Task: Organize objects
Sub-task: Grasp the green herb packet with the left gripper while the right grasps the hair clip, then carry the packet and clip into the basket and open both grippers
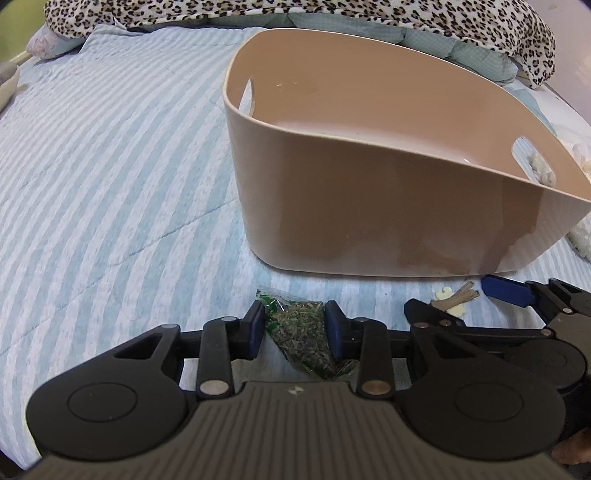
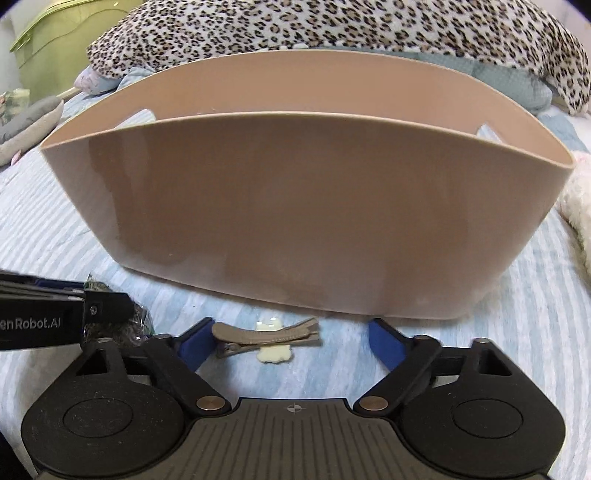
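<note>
A beige plastic basket (image 1: 388, 206) with handle cutouts stands on the striped bed; it also fills the right wrist view (image 2: 277, 221). My left gripper (image 1: 295, 323) is shut on a clear packet of dried green herbs (image 1: 301, 332) lying on the bed in front of the basket. The packet shows partly behind the left gripper in the right wrist view (image 2: 122, 328). My right gripper (image 2: 291, 339) is open around a brown hair clip (image 2: 266, 332) with a cream flower shape, lying on the bed; the clip also shows in the left wrist view (image 1: 458, 299).
A blue-and-white striped quilt (image 1: 110, 184) covers the bed. A leopard-print blanket (image 2: 332, 26) lies behind the basket. A green bin (image 2: 59, 40) stands at the far left. A fluffy white item (image 2: 580, 218) lies right of the basket.
</note>
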Demonstrator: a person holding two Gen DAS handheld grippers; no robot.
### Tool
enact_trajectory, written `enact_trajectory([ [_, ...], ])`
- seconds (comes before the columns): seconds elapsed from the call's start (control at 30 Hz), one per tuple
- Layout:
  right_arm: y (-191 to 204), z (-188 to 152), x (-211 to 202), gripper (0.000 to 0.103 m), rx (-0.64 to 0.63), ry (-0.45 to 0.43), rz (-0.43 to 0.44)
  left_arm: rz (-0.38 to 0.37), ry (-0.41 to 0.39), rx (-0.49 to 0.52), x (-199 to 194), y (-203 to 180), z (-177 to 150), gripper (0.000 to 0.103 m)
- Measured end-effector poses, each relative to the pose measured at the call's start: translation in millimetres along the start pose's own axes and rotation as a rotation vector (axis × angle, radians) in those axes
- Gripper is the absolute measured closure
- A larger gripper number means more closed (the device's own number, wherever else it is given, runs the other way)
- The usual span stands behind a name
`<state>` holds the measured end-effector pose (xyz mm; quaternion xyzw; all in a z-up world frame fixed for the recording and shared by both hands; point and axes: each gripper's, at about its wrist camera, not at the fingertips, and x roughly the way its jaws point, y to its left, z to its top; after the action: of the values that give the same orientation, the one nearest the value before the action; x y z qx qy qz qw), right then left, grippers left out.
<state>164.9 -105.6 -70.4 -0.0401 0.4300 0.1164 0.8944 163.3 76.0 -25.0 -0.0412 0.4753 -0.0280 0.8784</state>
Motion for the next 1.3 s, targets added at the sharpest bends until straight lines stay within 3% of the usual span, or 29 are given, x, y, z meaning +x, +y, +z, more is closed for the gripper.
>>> enact_trajectory([
  [0.13, 4, -2, -8, 0.049, -0.039, -0.019, -0.002, -0.004, -0.002, 0.011, -4, -1, 0, 0.069],
  [0.5, 1, 2, -28, 0.049, -0.022, -0.021, 0.013, -0.027, -0.008, 0.032, -18, -6, -4, 0.071],
  [0.77, -7, 2, -67, 0.049, -0.011, -0.068, 0.030, -0.047, -0.033, 0.047, -41, -14, -14, 0.071],
  [1.0, -14, 10, -107, 0.049, -0.023, -0.152, 0.029, -0.065, -0.111, 0.071, -82, -20, -11, 0.071],
  [1.3, -30, 39, -147, 0.049, -0.005, -0.268, 0.037, -0.070, -0.250, 0.101, -128, -35, 18, 0.071],
])
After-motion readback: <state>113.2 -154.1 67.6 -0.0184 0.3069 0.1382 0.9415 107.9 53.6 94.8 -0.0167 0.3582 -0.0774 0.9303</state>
